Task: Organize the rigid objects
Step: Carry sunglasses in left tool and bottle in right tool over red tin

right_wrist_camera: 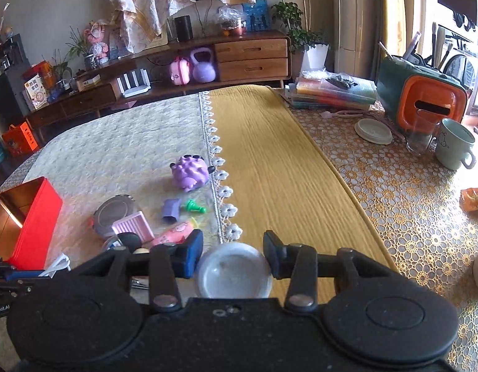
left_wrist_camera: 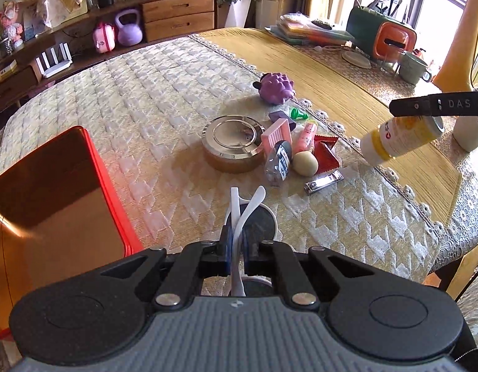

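Observation:
My left gripper (left_wrist_camera: pixel 238 249) is shut on white-framed sunglasses (left_wrist_camera: pixel 251 204), held low over the quilted cloth, right of the open red box (left_wrist_camera: pixel 57 183). My right gripper (right_wrist_camera: pixel 233 254) is shut on a white and yellow bottle (left_wrist_camera: pixel 400 138), whose white bottom (right_wrist_camera: pixel 234 271) shows between the fingers; it hangs above the yellow runner. On the cloth lies a pile: a round metal tin (left_wrist_camera: pixel 231 142), a pink ribbed block (left_wrist_camera: pixel 277 133), a small clear bottle (left_wrist_camera: pixel 279 162), an egg-shaped ball (left_wrist_camera: pixel 304 163), a red packet (left_wrist_camera: pixel 325 152), a nail clipper (left_wrist_camera: pixel 324 181), a purple toy (left_wrist_camera: pixel 276 88).
A yellow runner (right_wrist_camera: pixel 269 161) crosses the table. At the far right stand a green and orange case (right_wrist_camera: pixel 424 99), a stack of folders (right_wrist_camera: pixel 331 91), a glass (right_wrist_camera: pixel 420 139) and a mug (right_wrist_camera: pixel 455 148). A white jug (left_wrist_camera: pixel 468 133) stands beside the held bottle.

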{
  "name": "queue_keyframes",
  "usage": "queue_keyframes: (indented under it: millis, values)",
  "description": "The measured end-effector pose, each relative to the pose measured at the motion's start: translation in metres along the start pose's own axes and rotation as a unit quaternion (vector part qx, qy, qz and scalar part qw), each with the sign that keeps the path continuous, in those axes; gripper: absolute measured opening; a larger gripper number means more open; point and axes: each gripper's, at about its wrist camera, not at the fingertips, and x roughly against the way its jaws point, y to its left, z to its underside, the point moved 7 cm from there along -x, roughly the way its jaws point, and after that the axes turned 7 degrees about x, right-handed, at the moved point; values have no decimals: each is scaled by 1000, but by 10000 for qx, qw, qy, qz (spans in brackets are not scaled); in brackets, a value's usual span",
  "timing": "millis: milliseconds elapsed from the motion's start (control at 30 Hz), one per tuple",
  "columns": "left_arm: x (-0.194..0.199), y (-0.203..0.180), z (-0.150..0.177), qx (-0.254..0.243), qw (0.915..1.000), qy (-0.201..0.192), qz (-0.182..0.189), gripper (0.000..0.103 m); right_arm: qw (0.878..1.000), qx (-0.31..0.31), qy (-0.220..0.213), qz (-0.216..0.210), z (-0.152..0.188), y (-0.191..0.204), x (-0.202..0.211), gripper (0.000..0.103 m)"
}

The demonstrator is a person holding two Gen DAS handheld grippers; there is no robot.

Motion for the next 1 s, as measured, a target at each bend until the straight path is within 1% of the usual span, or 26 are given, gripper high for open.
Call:
queue_keyframes:
  millis: [67,133,267,400,533,733,833,933,1000]
  values:
    - [7,2,0,6,10000,-58,-20,7,9999,76,55,-35,1,4,0,42]
    - [12,3,1,24,9999,-104,-21,7,9996,135,221,-109,11,8,-2,42]
    - [16,3,8,26,10000,-96,-7,7,9995,278,-15,-148,25,11,11,42]
    - [18,1,10,24,9999,-119,-14,7,9998,175,-42,-102,25,9,14,42]
    - [23,-2,10,22,9999,-162,-13,7,9996,249,-73,-52,20,10,14,41]
    - [26,-1,10,52,9999,-159,-43,7,9998,0,-194,-42,4,-2,15,41]
    - [28,1,6,103,9998,-143,-31,7,9997,-14,-234,-25,-4,-4,19,41]
    - [39,9,-4,168,9995,-255,-59,7,9996,-9,-261,-120,-16,3,23,41]
    - [46,17,-11,231,9992,-315,-117,7,9993,122,-306,-170,-25,14,26,41]
